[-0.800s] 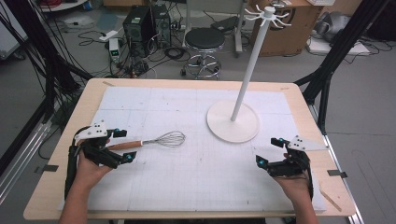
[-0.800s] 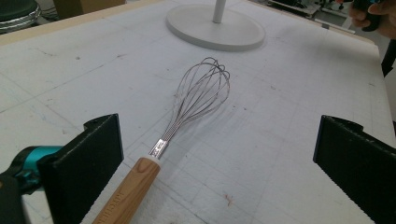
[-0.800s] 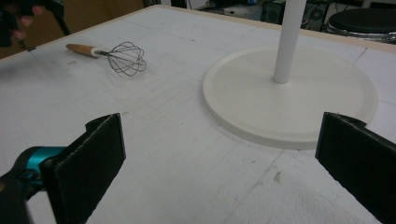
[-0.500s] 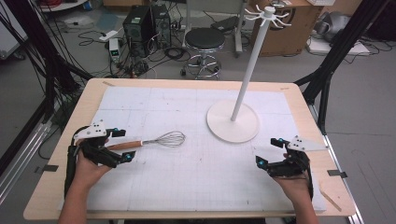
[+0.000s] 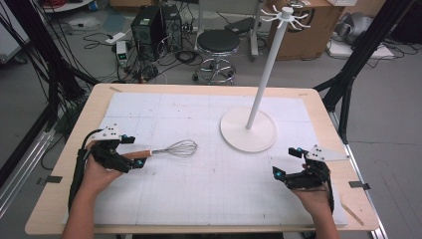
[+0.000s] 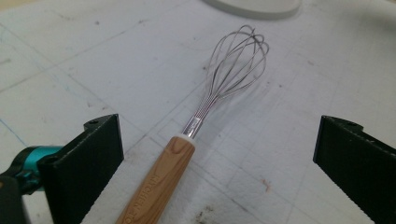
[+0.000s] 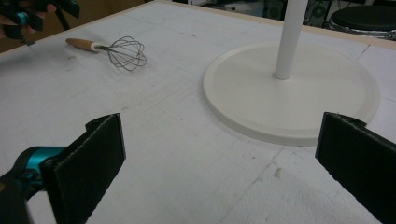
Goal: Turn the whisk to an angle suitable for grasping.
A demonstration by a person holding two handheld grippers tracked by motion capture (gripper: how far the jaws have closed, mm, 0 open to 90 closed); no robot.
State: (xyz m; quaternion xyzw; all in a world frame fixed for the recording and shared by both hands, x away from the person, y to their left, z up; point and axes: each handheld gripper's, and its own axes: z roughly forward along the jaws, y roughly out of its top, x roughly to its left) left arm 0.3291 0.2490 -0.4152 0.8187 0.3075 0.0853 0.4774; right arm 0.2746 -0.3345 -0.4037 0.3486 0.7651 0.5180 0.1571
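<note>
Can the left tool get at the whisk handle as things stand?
Probably yes. The left tool is open, its jaws standing either side of the whisk's wooden handle, which lies flat on the table with nothing across it. Neither jaw touches the handle yet.

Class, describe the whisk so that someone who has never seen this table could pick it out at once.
On the white mat, look left of the white stand with its round base. The whisk lies flat between the left gripper's open jaws. It alone has a wooden handle and wire loops.
</note>
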